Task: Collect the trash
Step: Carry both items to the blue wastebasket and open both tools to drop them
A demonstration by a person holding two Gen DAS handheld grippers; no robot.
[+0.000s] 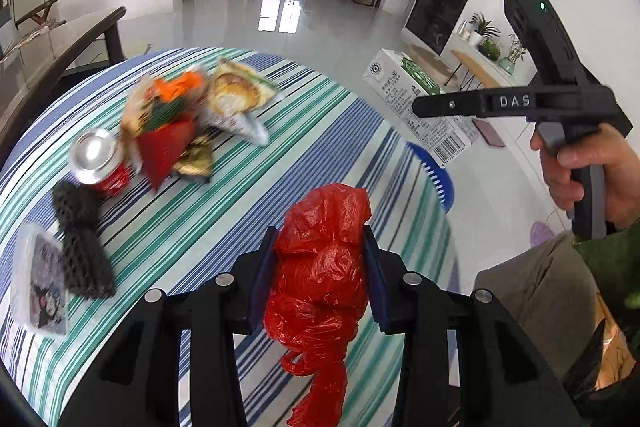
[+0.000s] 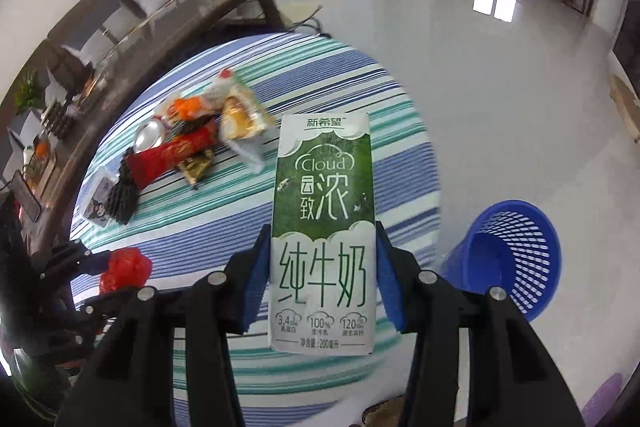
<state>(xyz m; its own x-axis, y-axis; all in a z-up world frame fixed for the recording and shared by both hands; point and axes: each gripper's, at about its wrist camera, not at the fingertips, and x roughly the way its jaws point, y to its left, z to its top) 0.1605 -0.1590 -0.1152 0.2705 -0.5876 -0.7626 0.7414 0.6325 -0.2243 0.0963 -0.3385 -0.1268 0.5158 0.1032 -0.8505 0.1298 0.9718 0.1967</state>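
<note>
The left gripper (image 1: 320, 275) is clamping a crumpled red plastic bag (image 1: 320, 279) between its blue pads, glossy film bulging above and trailing below. The right gripper (image 2: 322, 283) is pinching a rectangular green-and-white milk carton (image 2: 324, 227), upright, both held above the striped tablecloth (image 1: 240, 207). A blue perforated basket (image 2: 516, 255) is standing on the floor beside the table. Farther off, foil wrappers (image 1: 236, 99), a red can (image 1: 100, 159) and black foam netting (image 1: 80, 243) are lying clustered on the cloth.
</note>
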